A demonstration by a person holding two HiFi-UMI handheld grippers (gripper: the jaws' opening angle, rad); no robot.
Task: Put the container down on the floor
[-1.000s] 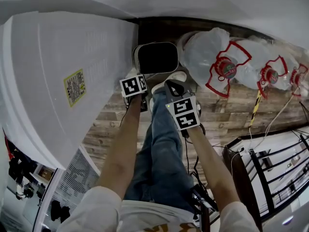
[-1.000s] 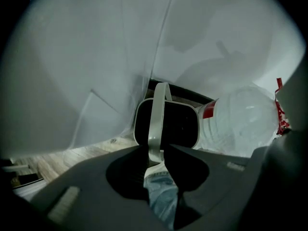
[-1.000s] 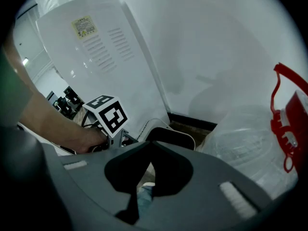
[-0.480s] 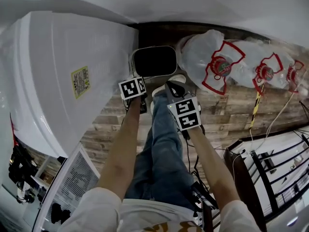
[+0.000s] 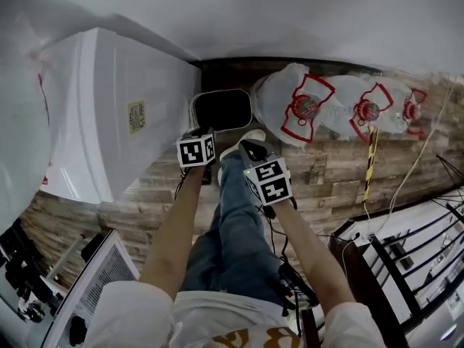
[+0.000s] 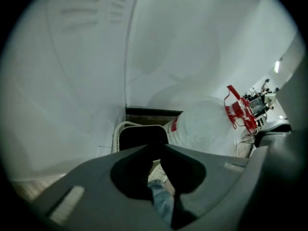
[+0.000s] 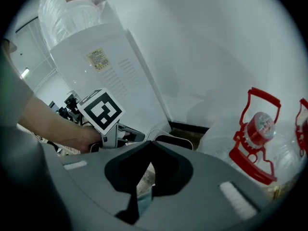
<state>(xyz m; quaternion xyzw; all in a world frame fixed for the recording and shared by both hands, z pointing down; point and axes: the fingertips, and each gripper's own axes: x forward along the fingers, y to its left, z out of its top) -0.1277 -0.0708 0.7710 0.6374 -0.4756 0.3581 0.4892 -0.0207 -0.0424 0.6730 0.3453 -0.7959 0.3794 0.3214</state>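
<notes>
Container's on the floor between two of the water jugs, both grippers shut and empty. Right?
Not quite. The container stands between the white dispenser and the nearest water jug, not between two jugs; the head view shows it. It is on the floor, and the left gripper and right gripper are both shut and empty.

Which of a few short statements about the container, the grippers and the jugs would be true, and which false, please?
1. The container sits on the wooden floor between the white appliance and the water jugs. True.
2. The left gripper clamps the container's rim. False: its jaws are shut on nothing, short of the container.
3. The right gripper has its jaws wide apart. False: they are together and empty.
4. The water jugs carry red handles. True.
</notes>
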